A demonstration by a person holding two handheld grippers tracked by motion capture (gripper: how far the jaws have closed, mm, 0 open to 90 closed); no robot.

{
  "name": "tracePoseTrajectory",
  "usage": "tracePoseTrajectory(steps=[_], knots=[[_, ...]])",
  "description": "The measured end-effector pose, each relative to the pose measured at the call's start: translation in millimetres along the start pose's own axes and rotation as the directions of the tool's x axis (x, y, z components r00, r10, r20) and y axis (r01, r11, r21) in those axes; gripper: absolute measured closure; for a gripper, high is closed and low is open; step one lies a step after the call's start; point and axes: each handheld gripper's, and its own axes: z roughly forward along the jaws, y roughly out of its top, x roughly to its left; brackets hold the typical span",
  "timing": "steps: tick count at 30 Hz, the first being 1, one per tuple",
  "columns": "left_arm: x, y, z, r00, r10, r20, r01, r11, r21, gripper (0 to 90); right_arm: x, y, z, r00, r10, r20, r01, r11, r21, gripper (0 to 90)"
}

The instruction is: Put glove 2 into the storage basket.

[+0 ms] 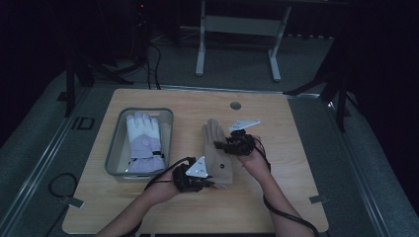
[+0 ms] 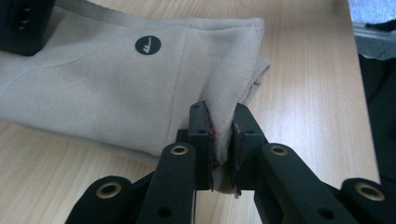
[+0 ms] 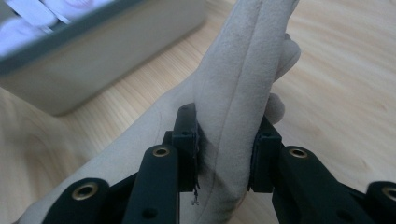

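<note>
A tan glove (image 1: 216,150) lies near the middle of the tabletop (image 1: 276,197), fingers pointing toward the far edge and cuff toward the near edge. A small round black logo patch (image 2: 147,45) sits on its back near the cuff.

The left gripper (image 1: 197,181) is at the cuff end, toward the near edge. In the left gripper view its jaws are pinched on a fold of the cuff's corner, the fabric squeezed thin between the pads and pulled up into a ridge.

The right gripper (image 1: 236,143) is at the finger end, on the side of the glove facing the tabletop's right edge. In the right gripper view its jaws are closed on the bunched fingers of the glove, a thick roll of cloth between them; the fingertips stick out beyond the jaws above the wood.

A grey bin (image 1: 116,148) stands beside the glove toward the left edge of the tabletop, apart from it. Inside it lies a white and lilac glove (image 1: 143,143), fingers toward the far edge. A round cable hole (image 1: 235,105) shows in the tabletop near the far edge.
</note>
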Motion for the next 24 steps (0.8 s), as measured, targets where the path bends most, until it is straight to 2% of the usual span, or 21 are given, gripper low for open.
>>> tracePoseTrajectory(steps=[3, 9, 13, 17, 24], knots=[[1.4, -0.2, -12.6, 1.0, 0.006, -0.007, -0.006, 0.9999, 0.014, 81.4, 8.5, 12.5, 2.6, 0.9996, -0.022, -0.016, 0.021, 0.9997, -0.008, 69.6], [5.3, -4.9, -37.3, 0.9995, -0.019, -0.024, 0.019, 0.9996, 0.02, 81.4, 24.1, 37.9, 9.8, 0.9968, -0.07, -0.04, 0.069, 0.9973, -0.023, 69.6], [6.6, -7.6, -52.3, 0.9986, -0.024, -0.047, 0.026, 0.9989, 0.04, 81.4, 32.9, 54.6, 14.8, 0.9938, -0.076, -0.081, 0.072, 0.9964, -0.043, 69.6], [8.8, -11.7, -68.4, 0.9973, -0.035, -0.064, 0.038, 0.9984, 0.041, 81.4, 44.4, 68.5, 24.8, 0.9903, -0.114, -0.08, 0.111, 0.9928, -0.047, 69.5], [13.7, -25.7, -89.9, 0.9939, -0.056, -0.095, 0.062, 0.9963, 0.06, 81.4, 55.3, 88.1, 43.8, 0.9849, -0.116, -0.129, 0.111, 0.9929, -0.044, 69.5]])
